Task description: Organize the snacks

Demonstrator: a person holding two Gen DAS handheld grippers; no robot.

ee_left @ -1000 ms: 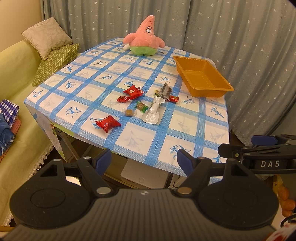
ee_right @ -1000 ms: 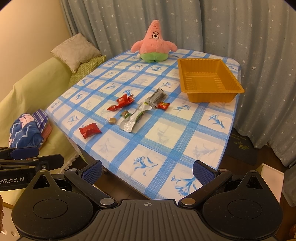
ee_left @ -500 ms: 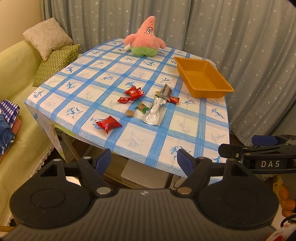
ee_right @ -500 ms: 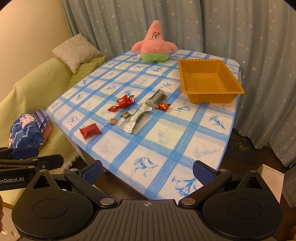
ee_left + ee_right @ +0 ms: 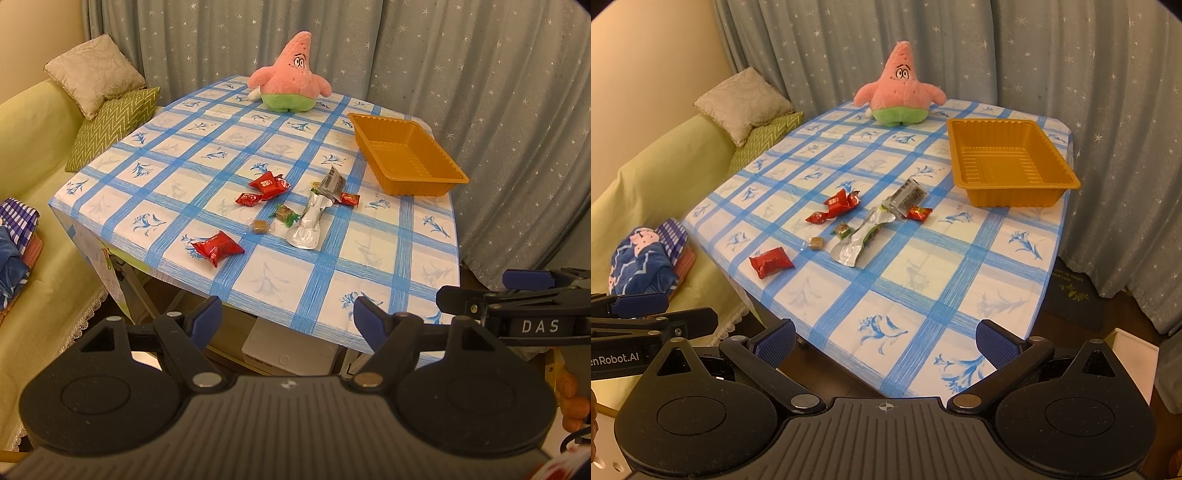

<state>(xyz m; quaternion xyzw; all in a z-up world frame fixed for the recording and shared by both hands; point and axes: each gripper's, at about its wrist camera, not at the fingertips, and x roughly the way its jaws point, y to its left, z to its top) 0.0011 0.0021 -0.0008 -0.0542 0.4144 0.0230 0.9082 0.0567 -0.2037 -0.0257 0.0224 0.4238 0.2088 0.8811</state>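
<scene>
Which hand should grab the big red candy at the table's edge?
Probably the left gripper. The red candy lies almost straight ahead of it, but off to the left of the right gripper. Both are open and short of the table.

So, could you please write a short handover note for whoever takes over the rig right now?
Left gripper: open, holding nothing, short of the table's near edge.
Right gripper: open, holding nothing, also short of the edge.
Orange tray: empty, far right of the table.
Snacks: all loose mid-table, left of the tray: large red packet nearest, silver pouch, dark wrapper, small red candies and brown ones.
Done: nothing is in the tray.
Left: presumably every snack goes into the tray. The plush star sits at the back.
</scene>
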